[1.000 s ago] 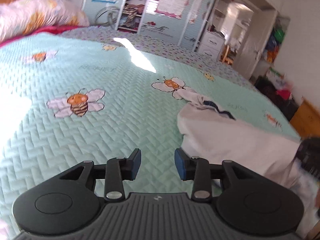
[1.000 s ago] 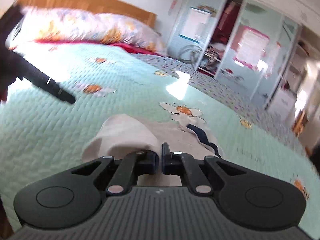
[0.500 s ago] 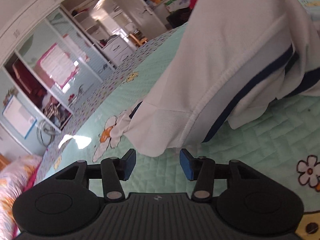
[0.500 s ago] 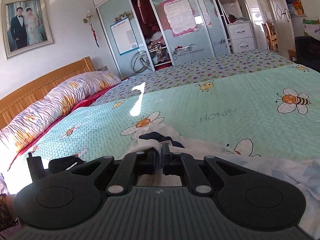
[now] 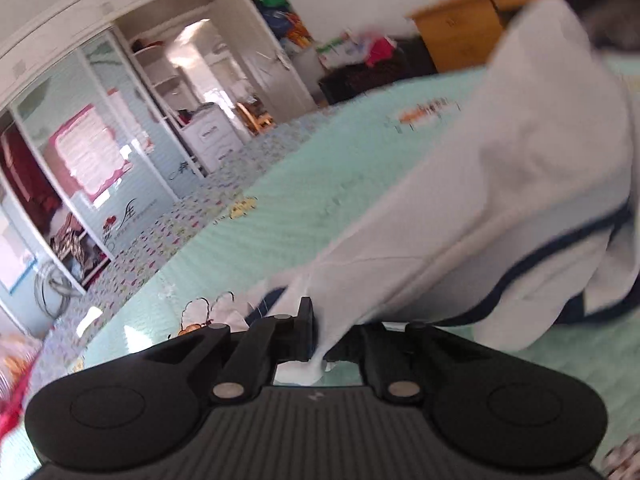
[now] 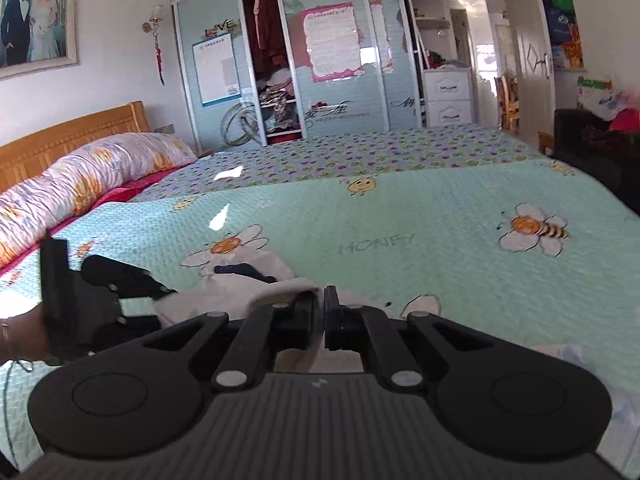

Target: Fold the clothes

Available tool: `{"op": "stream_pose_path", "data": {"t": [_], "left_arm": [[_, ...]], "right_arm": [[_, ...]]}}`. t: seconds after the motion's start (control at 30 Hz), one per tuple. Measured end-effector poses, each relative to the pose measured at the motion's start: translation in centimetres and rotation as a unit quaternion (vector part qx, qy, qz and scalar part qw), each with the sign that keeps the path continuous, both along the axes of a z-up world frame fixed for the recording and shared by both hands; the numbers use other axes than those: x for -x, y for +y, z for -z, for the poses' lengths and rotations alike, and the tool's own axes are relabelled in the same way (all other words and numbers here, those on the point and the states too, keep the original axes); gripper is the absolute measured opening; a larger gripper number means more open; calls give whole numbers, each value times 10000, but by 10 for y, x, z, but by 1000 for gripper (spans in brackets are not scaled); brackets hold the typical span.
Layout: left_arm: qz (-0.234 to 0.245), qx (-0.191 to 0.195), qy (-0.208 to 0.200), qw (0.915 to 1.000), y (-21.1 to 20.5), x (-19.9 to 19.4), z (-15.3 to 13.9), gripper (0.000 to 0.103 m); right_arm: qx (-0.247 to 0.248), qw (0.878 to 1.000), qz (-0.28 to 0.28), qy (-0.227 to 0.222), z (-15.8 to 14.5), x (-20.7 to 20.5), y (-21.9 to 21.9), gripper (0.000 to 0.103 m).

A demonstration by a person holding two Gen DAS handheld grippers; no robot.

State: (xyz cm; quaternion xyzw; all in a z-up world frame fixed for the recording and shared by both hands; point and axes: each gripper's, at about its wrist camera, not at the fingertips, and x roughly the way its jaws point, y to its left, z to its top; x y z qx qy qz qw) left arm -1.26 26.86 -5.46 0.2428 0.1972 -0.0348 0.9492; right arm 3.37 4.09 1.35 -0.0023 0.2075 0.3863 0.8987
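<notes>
A white garment with dark blue trim [image 5: 520, 200] hangs lifted over the mint bedspread [image 5: 304, 200] and stretches to the upper right in the left wrist view. My left gripper [image 5: 320, 336] is shut on its lower edge, with white cloth pinched between the jaws. In the right wrist view my right gripper [image 6: 320, 312] is shut on another edge of the same white garment [image 6: 240, 292], which bunches just ahead of the fingers. The other hand-held gripper [image 6: 96, 292] and a hand show at the left there.
The bed is wide, with a floral pillow [image 6: 80, 184] and wooden headboard [image 6: 72, 136] at the left. A wardrobe with sliding doors [image 6: 320, 52] stands behind the bed. A dark chair with clutter [image 6: 592, 148] and a wooden cabinet [image 5: 460, 32] lie to the right.
My left gripper was open beside the hanging cloth and has now shut on the garment's lower edge. The right gripper has stayed shut on the cloth and swung slightly.
</notes>
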Motion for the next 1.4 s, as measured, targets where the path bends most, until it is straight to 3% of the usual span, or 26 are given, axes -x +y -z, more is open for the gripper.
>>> {"op": "stream_pose_path", "data": {"t": [0.13,0.23,0.3,0.37,0.47,0.63,0.7,0.8,0.87,0.93,1.03,1.1,1.17,1.23,1.3,1.33,1.4], "left_arm": [[-359,1093,-693,9909,-1,34,-63,3],[-583,1742,-1397,9730,-9,83,-118,3],[-683,1887,-1833,9623,-13,115,-155,3],[-654,1893,-2261,9533,-24,144,-191,3],[-770,1550,-2781,9448,-42,183,-244,3],[-1014,1164,-3510,9236,-50,218,-319,3],[-1122,1080,-3707,9156,-47,223,-342,3],[-1291,956,-3937,9051,-44,225,-360,3],[-1337,896,-3768,9122,-39,215,-355,3],[-1431,917,-3409,9246,-27,192,-339,3],[-1867,1036,-2508,9442,14,132,-286,3],[-2194,1130,-1837,9515,44,88,-246,3],[-2689,1076,-1157,9501,91,34,-194,4],[-3101,745,-641,9456,123,-14,-146,4],[-3384,338,-97,9404,149,-54,-102,10],[-3625,331,210,9312,170,-62,-85,13],[-3959,927,591,9117,191,-54,-59,35]], "right_arm": [[-197,9981,21,-584,-38,13,-6,4],[-619,9933,-256,-944,-82,31,-13,4],[-933,9878,-447,-1164,-114,44,-17,4],[-1246,9805,-637,-1382,-146,58,-22,4],[-1791,9664,-949,-1580,-194,76,-31,4],[-2475,9424,-1384,-1775,-263,83,-29,4],[-2785,9329,-1612,-1615,-285,76,-25,4],[-2895,9327,-1726,-1287,-296,59,-13,4],[-2794,9396,-1684,-1035,-288,43,3,4],[-2627,9489,-1605,-700,-267,21,25,4],[-2199,9653,-1399,-154,-216,-17,67,4],[-1860,9746,-1211,302,-171,-46,102,4],[-1525,9802,-1021,749,-124,-77,139,4],[-1258,9822,-923,1044,-80,-108,180,6],[-698,9860,-662,1361,-37,-129,215,16],[-404,9862,-524,1519,-15,-140,233,19],[-77,9799,-510,1925,21,-147,242,20]]}}
